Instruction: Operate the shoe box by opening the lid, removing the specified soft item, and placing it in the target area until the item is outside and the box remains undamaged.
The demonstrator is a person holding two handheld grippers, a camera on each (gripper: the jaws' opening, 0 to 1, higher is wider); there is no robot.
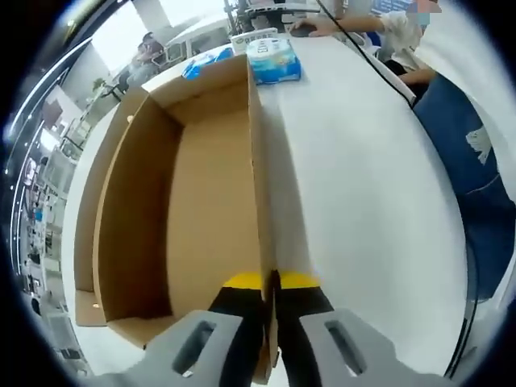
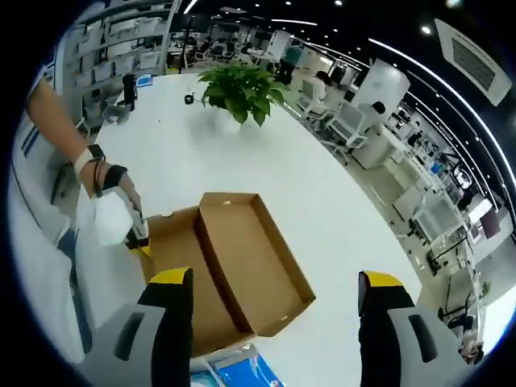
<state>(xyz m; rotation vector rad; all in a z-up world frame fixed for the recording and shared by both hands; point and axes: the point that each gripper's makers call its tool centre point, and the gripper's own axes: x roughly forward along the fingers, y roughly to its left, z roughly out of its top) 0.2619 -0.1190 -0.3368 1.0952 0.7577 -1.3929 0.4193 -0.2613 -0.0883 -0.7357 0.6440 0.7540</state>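
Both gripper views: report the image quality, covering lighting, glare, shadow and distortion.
Left gripper view: bright window glare washes out the top left, the box wall casts a soft shadow on the white table, and the fisheye bows the edges. Right gripper view: even overhead light with ceiling strips curved by distortion, the plant sharp.

- A broad white surface (image 2: pixel 242 161) runs across an open-plan office.
- A leafy green potted plant (image 2: pixel 240 90) stands on its far part.
- Rows of desks and office chairs (image 2: pixel 347 121) lie beyond.
- Shelving (image 2: pixel 113 48) lines one side.
- Strip lights (image 2: pixel 419 68) cross a dark ceiling.
- Bright windows (image 1: pixel 121 36) glare in the left gripper view.
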